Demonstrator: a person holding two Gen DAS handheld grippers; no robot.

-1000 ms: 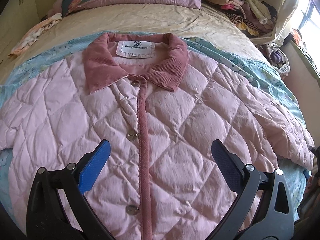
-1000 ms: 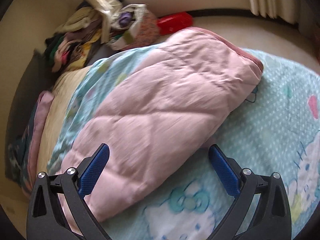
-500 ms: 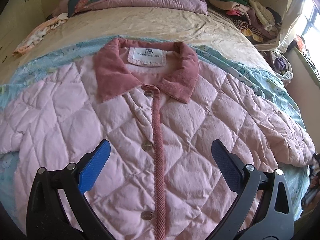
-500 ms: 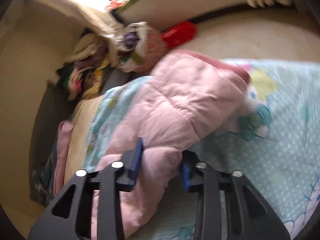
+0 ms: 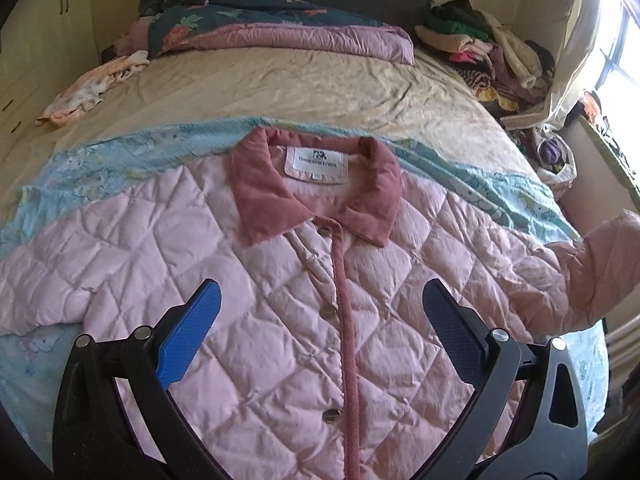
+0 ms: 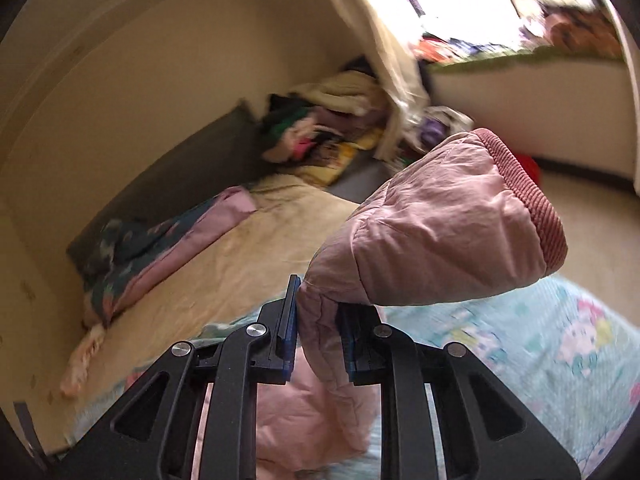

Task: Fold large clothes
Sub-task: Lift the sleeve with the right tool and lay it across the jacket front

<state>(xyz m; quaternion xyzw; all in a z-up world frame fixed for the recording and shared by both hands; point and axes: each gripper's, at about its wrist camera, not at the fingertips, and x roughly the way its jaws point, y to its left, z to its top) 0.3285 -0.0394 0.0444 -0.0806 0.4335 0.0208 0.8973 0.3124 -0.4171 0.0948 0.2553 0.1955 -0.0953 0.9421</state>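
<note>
A pink quilted jacket (image 5: 256, 304) with a dusty-rose corduroy collar (image 5: 264, 196) lies face up and buttoned on a light blue cartoon-print sheet (image 5: 100, 160) on the bed. My left gripper (image 5: 320, 320) is open and hovers above the jacket's chest, over the button placket. My right gripper (image 6: 316, 332) is shut on the jacket's right sleeve (image 6: 436, 236) and holds it up off the bed, its ribbed cuff (image 6: 528, 200) pointing away. The raised sleeve also shows at the right edge of the left wrist view (image 5: 592, 268).
A beige bedsheet (image 5: 280, 92) covers the far half of the bed. A folded pink and dark floral quilt (image 5: 280, 28) lies at the headboard. A pile of clothes (image 5: 488, 52) sits at the far right corner. A small floral garment (image 5: 92, 88) lies at the far left.
My right gripper closed on the sleeve and lifted it clear of the bed. My left gripper drew back slightly, so the collar sits farther off in view.
</note>
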